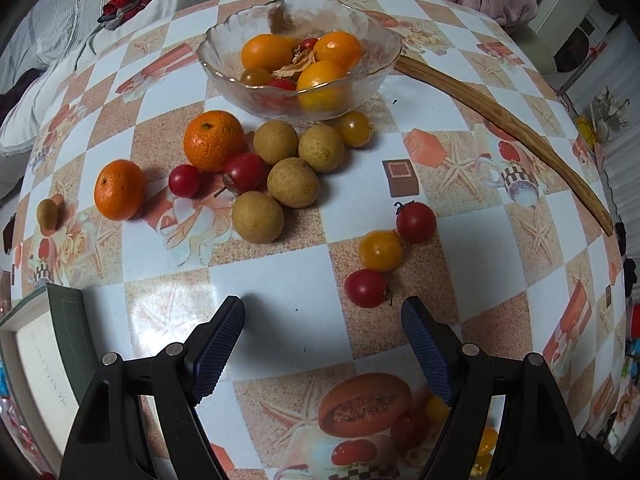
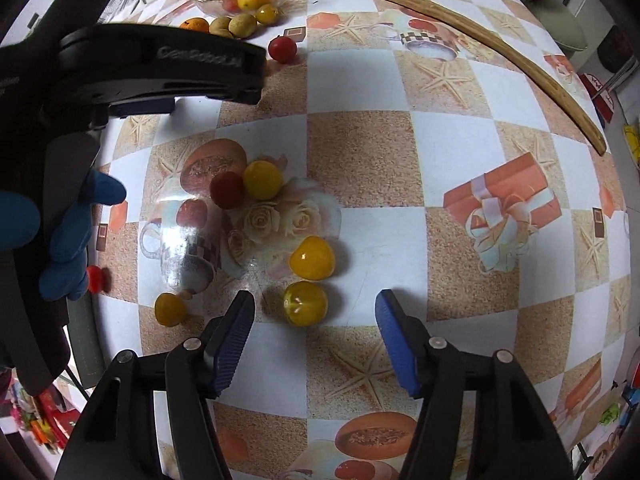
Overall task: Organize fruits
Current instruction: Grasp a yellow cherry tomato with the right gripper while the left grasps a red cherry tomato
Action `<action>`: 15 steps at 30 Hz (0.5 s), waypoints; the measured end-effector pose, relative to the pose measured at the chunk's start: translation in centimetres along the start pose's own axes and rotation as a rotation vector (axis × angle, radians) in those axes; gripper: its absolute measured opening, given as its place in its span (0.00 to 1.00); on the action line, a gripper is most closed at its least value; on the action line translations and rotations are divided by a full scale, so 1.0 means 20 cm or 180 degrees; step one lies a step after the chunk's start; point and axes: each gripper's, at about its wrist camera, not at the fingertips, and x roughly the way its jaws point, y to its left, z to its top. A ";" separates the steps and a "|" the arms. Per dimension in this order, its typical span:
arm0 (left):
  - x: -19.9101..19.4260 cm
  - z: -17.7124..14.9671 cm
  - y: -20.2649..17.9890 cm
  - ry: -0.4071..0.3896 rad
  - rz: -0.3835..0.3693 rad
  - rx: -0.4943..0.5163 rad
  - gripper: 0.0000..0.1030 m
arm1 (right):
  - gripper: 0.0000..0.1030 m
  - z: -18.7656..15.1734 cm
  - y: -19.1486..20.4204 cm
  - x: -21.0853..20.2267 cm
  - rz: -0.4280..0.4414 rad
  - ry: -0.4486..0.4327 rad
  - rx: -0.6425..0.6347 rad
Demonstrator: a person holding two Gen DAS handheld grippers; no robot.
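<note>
The left gripper point(image 1: 323, 316) is held wide apart and empty above the checkered tablecloth point(image 1: 280, 280). The right gripper point(image 2: 315, 310) is likewise spread wide, empty, with a yellow cherry tomato point(image 2: 305, 303) lying between its fingertips. A glass bowl point(image 1: 300, 60) containing oranges is seen at the far side; two mandarins point(image 1: 213, 140), four longans point(image 1: 293, 182) and cherry tomatoes point(image 1: 380, 250) lie loose before it.

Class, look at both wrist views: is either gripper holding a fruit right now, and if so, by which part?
Nothing is held. The left gripper and the right gripper both stand open above the table, with no fruit between their fingers.
</note>
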 end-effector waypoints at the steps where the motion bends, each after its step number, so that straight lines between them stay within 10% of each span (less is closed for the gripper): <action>1: 0.00 0.01 -0.01 -0.0002 0.0005 -0.0003 0.78 | 0.59 0.00 0.00 0.00 -0.0009 0.0004 -0.0001; 9: 0.00 0.05 -0.05 -0.0033 0.0097 0.0016 0.39 | 0.25 -0.01 0.04 -0.01 0.0050 0.0043 -0.0031; 11: -0.01 0.05 -0.02 -0.0034 0.0047 0.0002 0.23 | 0.25 -0.01 0.04 -0.01 0.0091 0.0034 -0.0015; 15: -0.04 0.02 0.03 0.0001 -0.0128 -0.0065 0.22 | 0.25 -0.02 -0.01 -0.04 0.0274 0.0015 0.0100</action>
